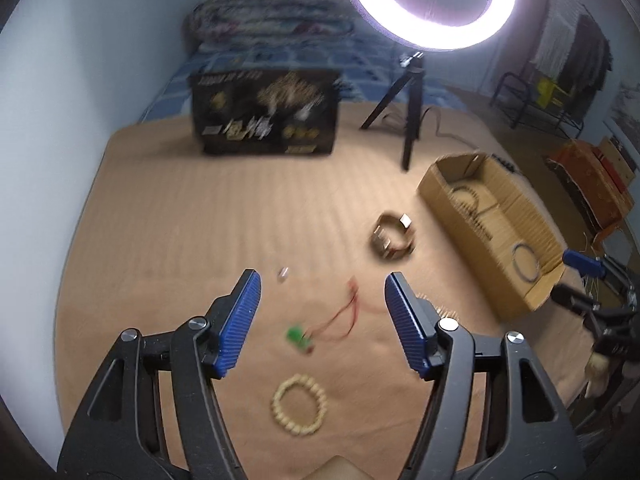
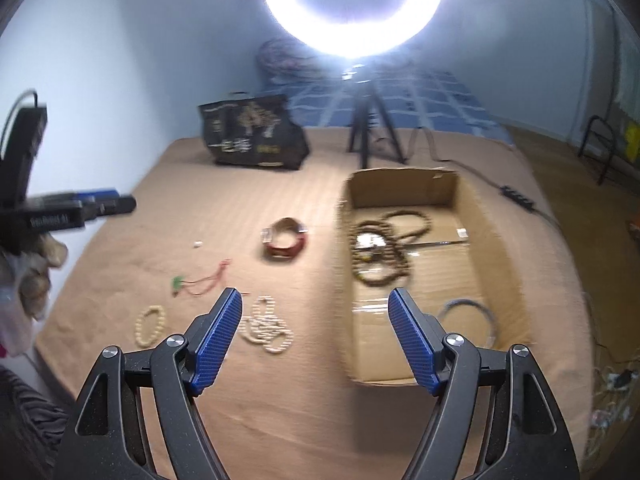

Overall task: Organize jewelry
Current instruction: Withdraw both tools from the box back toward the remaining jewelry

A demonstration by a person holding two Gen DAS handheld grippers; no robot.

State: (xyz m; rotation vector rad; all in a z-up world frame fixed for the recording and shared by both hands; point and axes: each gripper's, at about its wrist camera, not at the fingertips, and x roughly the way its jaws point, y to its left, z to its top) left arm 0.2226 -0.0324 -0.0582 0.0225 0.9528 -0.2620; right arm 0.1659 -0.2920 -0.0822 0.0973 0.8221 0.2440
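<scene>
Both views were motion-blurred. The left gripper (image 1: 322, 292) had its jaws spread wide with nothing between them, hanging above the tan bedspread (image 1: 200, 220). Under it lay a cream bead bracelet (image 1: 299, 405), a green charm (image 1: 299, 339) on a red cord (image 1: 348, 312), and a tiny pale piece (image 1: 283, 274) further up. A wide cuff bracelet (image 1: 394, 236) sat on the cloth between the charm and the cardboard box (image 1: 440, 196), apart from both.

The right gripper (image 2: 316, 312) was also released, empty, jaws wide, hovering over the near left edge of the box. Its left finger pointed at a heap of cream bead strands (image 2: 266, 326) lying loose on the bedspread just beside the box, outside it. In the box there was a tangle of dark bead necklaces (image 2: 384, 244) toward the far end and a thin grey bangle (image 2: 468, 316) near the front, partly hidden by the right finger.

The left gripper's body showed at the left edge of the right wrist view, held by a hand (image 2: 38, 272). A black printed box (image 1: 264, 110) and a ring light (image 1: 430, 4) on a tripod (image 1: 404, 100) stood at the far side of the bedspread.
</scene>
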